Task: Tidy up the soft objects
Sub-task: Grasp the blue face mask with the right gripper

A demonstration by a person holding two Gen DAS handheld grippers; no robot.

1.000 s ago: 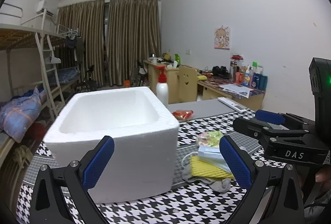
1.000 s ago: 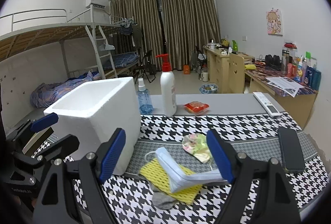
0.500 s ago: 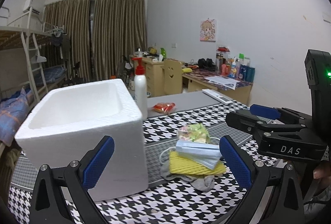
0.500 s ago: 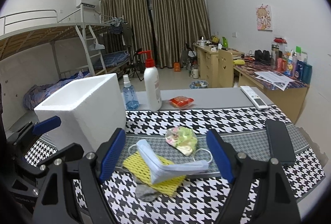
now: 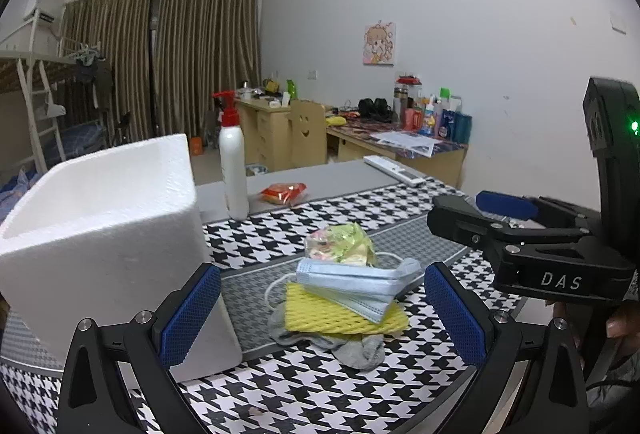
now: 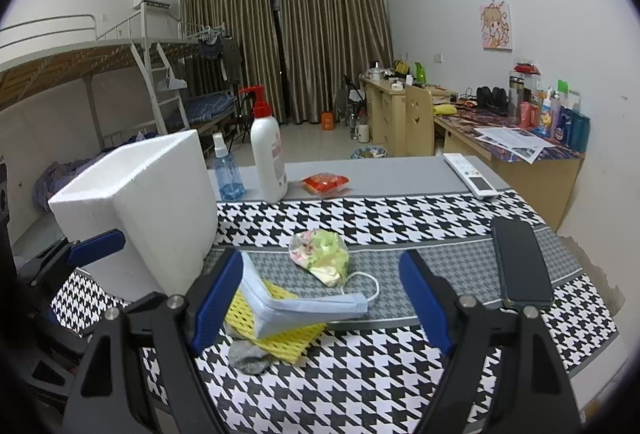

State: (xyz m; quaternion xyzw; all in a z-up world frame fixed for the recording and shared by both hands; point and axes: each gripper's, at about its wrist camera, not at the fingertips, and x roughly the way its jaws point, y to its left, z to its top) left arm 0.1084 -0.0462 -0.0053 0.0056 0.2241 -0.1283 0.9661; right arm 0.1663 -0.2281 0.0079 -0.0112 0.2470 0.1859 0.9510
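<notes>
Both hands moved in closer; pile now sits right between left gripper pads. Means first pick-up likely soon.

Left gripper wide open, empty. Right gripper wide open, empty.

Blue masks on yellow cloth, gray sock under. White box at 9 o'clock.

"DAS" printed on right gripper.

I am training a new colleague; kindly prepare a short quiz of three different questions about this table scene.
1. True or false: the blue masks lie on the yellow mesh pad.
2. What stands left of the soft pile: A) foam box, B) kettle?
3. Fill in: the left gripper and the right gripper are both ____.

Key: 1 true; 2 A; 3 open.
</notes>
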